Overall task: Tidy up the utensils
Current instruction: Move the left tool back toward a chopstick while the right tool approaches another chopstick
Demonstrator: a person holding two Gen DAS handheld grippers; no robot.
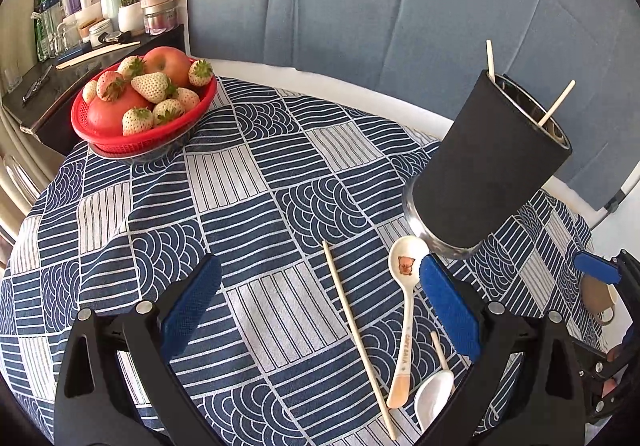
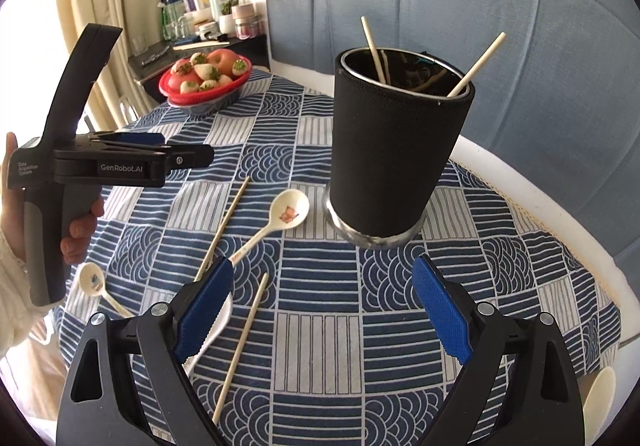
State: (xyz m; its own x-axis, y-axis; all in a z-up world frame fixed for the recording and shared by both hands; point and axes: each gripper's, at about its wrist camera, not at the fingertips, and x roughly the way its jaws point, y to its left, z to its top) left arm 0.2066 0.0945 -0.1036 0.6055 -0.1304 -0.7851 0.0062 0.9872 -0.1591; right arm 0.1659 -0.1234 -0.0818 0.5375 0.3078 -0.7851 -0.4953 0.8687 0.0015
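Right tool — wide open, empty, left tool likewise

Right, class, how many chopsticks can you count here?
4. Two chopsticks stand in the black cup; two more lie on the tablecloth left of it. The cup may hide others.

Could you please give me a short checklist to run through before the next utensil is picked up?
1. Right tool open with nothing between its fingers: ok.
2. Left tool open and empty: ok.
3. Black cup upright on the tablecloth, with room inside beside the two chopsticks already in it: ok.
4. Loose chopstick lying flat and unobstructed below the right tool: ok.
5. Pig-print spoon lying clear of the cup's base: ok.
6. White spoon free to grasp: cannot tell, the right tool's finger hides most of it.
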